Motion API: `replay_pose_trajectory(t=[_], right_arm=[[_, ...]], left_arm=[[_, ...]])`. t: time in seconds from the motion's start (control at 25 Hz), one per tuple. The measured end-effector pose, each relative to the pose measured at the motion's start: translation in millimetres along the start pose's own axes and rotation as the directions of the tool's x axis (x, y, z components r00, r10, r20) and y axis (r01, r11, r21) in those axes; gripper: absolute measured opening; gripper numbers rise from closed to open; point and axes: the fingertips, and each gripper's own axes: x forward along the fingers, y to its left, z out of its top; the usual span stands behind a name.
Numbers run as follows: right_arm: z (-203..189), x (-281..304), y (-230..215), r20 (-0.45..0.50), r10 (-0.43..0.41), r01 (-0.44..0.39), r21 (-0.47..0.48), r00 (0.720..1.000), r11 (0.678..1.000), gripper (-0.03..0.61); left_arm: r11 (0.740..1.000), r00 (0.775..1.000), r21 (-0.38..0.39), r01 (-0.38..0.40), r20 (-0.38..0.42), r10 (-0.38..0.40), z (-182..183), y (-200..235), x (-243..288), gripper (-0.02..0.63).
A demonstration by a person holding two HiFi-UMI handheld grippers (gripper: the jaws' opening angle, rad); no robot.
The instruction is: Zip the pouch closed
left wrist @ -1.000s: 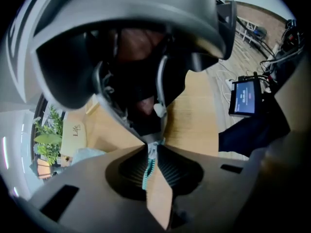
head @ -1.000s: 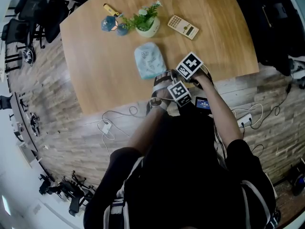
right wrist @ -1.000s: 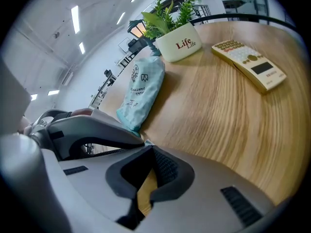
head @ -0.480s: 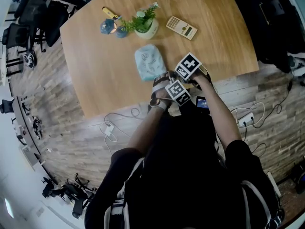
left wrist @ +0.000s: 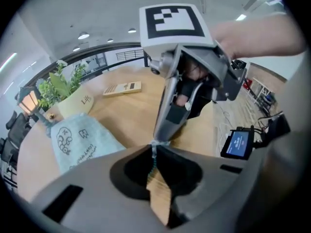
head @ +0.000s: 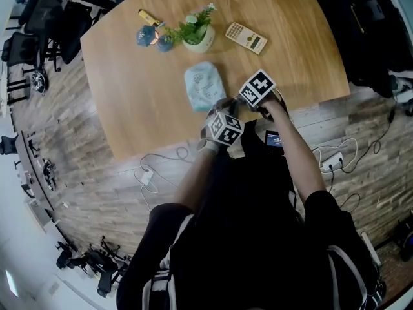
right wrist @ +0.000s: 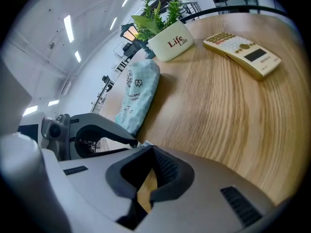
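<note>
- Bench (head: 129,63): pale wood, visible grain, smooth satin top.
- Pouch (head: 204,86): pale blue cloth, matt and soft, with dark printed line figures.
- Pot (right wrist: 170,41): white, glossy, smooth, with red lettering.
- Calculator (right wrist: 242,55): cream plastic, matt case.
- Left gripper (left wrist: 153,149): grey matt plastic shell.
- Right gripper (right wrist: 146,148): grey matt plastic shell; black ribbed lining on the fingers (right wrist: 167,166).
- Marker cube (left wrist: 171,22): matt white faces, black print.
- Floor (head: 97,173): wood-look planks, dull finish.
</note>
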Motion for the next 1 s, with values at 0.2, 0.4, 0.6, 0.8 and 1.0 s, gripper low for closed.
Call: replay_pose_trajectory(t=[0.2,0.4,0.6,0.8,1.0], right_arm=[[-3,0,1,-0.006,0.001,-0.001,0.006,1.0,1.0,0.012],[-2,0,0,-0.011,-0.02,0.02,-0.005,1.0,1.0,0.012],[0,3,12,0.01,-0.017,0.017,0.009,1.0,1.0,0.012],[13,22,32,0.053,0.1,-0.106,0.138,0.994,0.985,0.012],[19,24,31,0.033,0.072,-0.076,0.139,0.997,0.987,0.012]], left_arm=[[0.999,0.999,-0.036,-0.033,0.033,0.035,-2,6,-7,0.02],[0.987,0.999,-0.154,-0.053,0.002,0.054,-21,28,-14,0.018],[0.989,0.999,-0.141,-0.04,0.018,0.043,-25,27,-17,0.018],[0.993,0.999,-0.117,-0.03,0.022,0.033,-26,22,-14,0.017],[0.995,1.0,-0.099,-0.027,0.013,0.028,-29,22,-13,0.017]])
